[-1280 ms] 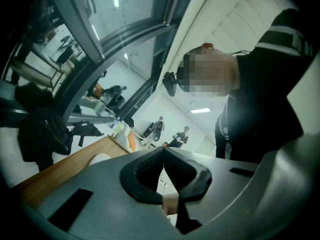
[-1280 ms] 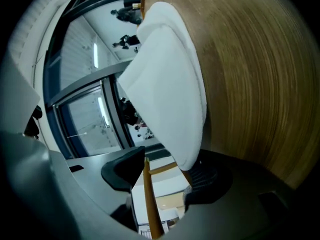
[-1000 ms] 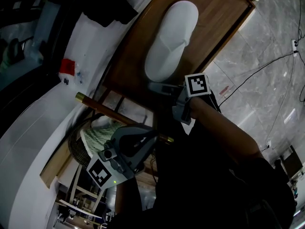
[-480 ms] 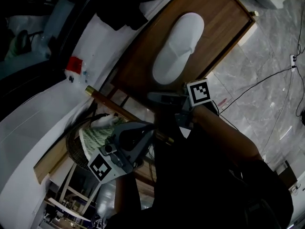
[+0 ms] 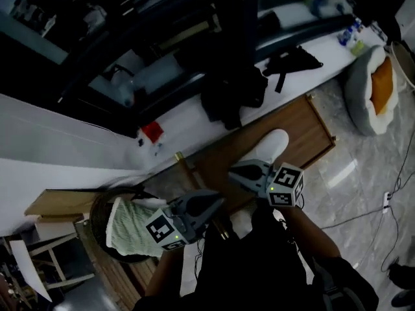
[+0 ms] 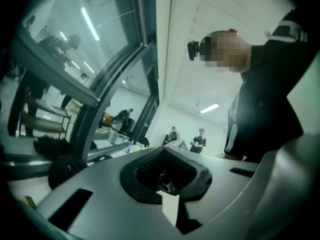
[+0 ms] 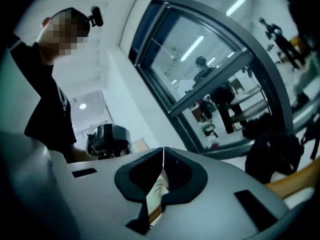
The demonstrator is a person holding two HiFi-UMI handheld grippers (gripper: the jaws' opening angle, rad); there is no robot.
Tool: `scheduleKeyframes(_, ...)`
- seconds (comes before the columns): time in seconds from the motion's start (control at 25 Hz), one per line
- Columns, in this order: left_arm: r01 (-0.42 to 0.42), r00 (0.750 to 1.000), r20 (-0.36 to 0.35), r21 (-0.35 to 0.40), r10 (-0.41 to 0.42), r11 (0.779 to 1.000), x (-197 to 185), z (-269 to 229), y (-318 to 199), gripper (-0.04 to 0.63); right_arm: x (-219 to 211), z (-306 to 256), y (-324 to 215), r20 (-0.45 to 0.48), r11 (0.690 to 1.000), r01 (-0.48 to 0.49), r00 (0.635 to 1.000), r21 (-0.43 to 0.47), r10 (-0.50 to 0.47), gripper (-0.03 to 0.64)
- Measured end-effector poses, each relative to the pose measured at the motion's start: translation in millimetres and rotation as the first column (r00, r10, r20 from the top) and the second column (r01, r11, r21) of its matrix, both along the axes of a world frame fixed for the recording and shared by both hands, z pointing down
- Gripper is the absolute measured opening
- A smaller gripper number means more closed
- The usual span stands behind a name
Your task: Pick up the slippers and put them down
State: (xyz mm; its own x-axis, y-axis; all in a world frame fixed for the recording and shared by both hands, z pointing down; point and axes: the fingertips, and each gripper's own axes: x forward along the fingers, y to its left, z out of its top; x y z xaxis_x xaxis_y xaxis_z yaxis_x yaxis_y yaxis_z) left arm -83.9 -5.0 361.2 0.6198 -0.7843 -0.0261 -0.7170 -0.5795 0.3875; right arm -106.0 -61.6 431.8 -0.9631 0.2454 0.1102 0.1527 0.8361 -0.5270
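Grey marble floor (image 5: 366,186) beside a brown wooden table (image 5: 306,133).

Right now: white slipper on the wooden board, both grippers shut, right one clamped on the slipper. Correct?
One error: the right gripper is shut on nothing; the right gripper view shows its jaws together with nothing between them. The white slipper does lie on the wooden board, and the left gripper is shut too.

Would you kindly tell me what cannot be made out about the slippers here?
- Head view: the white slipper has its near end hidden behind the right gripper.
- Head view: whether another one lies nearby cannot be told; the person's dark arms and the left gripper cover what lies beneath.
- Both gripper views: they face windows and ceiling, so no slipper shows.
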Motion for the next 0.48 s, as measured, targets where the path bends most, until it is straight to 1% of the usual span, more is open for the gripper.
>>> scheduleKeyframes(0.08, 0.038, 0.998, 0.057, 0.021, -0.039, 0.999, 2.3, -20.7, 3.8, 0.011, 7.5, -31.9, 0.2, 0.019, 0.995, 0.023, 1.0, 0.1, -0.025, 0.028)
scheduleKeyframes(0.16, 0.094, 0.991, 0.096, 0.041, -0.098, 0.995, 3.7, -42.4, 9.6, 0.011, 18.5, -66.2, 5.4, 0.063, 0.988, 0.039, 0.997, 0.15, -0.049, 0.027)
scheduleKeyframes(0.24, 0.155, 0.98, 0.119, 0.061, -0.162, 0.986, 6.6, -58.3, 14.6, 0.011, 32.2, -96.8, 10.6, 0.114, 0.981, 0.056, 0.99, 0.186, -0.078, 0.028)
scheduleKeyframes(0.36, 0.232, 0.962, 0.12, 0.101, -0.243, 0.967, 15.5, -77.0, 19.8, 0.011, 53.6, -132.6, 19.2, 0.162, 0.957, 0.095, 0.976, 0.273, -0.143, 0.028)
scheduleKeyframes(0.48, 0.294, 0.945, 0.109, 0.132, -0.309, 0.947, 21.1, -90.5, 23.2, 0.011, 66.9, -151.3, 25.8, 0.172, 0.926, 0.108, 0.968, 0.361, -0.18, 0.026)
